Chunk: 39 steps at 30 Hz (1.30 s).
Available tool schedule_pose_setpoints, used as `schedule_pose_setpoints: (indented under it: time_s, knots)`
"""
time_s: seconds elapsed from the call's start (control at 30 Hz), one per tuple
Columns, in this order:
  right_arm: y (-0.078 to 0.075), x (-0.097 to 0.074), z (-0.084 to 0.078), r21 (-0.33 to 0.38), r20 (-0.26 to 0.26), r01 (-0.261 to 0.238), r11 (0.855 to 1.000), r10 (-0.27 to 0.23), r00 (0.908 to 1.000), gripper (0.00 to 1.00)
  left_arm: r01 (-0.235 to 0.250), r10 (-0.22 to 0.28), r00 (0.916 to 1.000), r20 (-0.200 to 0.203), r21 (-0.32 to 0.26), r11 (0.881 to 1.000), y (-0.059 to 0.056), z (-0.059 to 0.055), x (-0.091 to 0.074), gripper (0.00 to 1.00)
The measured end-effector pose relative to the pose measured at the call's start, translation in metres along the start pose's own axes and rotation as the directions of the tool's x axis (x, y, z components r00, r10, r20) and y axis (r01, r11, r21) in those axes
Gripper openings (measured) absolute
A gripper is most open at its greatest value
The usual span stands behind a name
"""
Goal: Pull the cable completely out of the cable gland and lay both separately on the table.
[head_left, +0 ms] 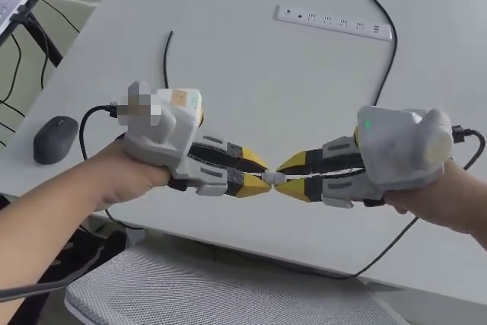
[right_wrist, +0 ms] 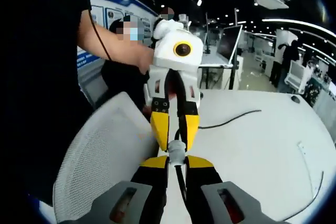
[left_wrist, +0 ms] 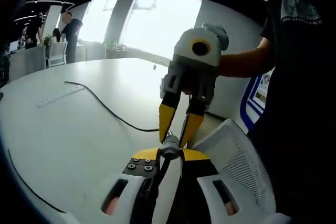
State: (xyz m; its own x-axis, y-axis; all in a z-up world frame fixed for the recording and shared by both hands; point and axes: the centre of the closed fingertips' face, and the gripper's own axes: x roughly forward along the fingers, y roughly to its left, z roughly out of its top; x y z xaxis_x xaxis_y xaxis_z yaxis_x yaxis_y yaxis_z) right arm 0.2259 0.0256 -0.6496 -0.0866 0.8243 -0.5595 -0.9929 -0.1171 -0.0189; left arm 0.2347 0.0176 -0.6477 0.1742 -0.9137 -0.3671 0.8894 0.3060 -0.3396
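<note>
Precariously, left claw point(head_left: 261, 177) and right claw point(head_left: 281, 176) both pinch cable gland point(head_left: 271, 178), frame centre; sudden cable point(right_wrist: 181, 184) release could fling gland off worktop point(head_left: 251, 58) edge.

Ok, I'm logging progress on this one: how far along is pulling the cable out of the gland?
Done: the left gripper and right gripper meet tip to tip, jaws closed on the assembly, off the table. In hand: the pull; the cable gland sits between the tips with the cable threaded through. Left: drawing the cable fully out, then laying both apart on the table.
</note>
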Motion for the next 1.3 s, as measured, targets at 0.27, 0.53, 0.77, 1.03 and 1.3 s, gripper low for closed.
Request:
schedule_pose_setpoints:
  time_s: [0.27,0.53,0.77,1.03,1.3]
  knots:
    - [0.001,-0.002,-0.002,-0.098,-0.006,0.064,0.993,-0.065,0.9979,0.07,0.008,-0.008,0.9999,0.011,-0.015,1.000,-0.002,0.000,0.000,0.15]
    - [0.000,-0.003,-0.002,-0.086,-0.005,0.080,0.993,-0.081,0.9967,0.07,0.005,-0.005,0.9999,0.011,-0.002,1.000,-0.002,0.000,0.001,0.15]
    - [-0.002,-0.003,-0.004,0.026,0.023,0.057,0.998,-0.058,0.9981,0.08,-0.001,0.001,1.0000,-0.004,0.038,0.999,-0.003,-0.001,0.002,0.15]
    - [-0.004,-0.017,0.000,0.391,0.117,-0.105,0.914,0.063,0.9911,0.16,-0.007,0.008,0.9999,-0.011,0.115,0.993,-0.007,0.004,0.002,0.15]
    - [-0.014,-0.023,-0.001,0.665,0.286,-0.327,0.671,0.176,0.9420,0.18,-0.010,0.015,0.9993,-0.034,0.156,0.988,-0.008,0.003,0.004,0.15]
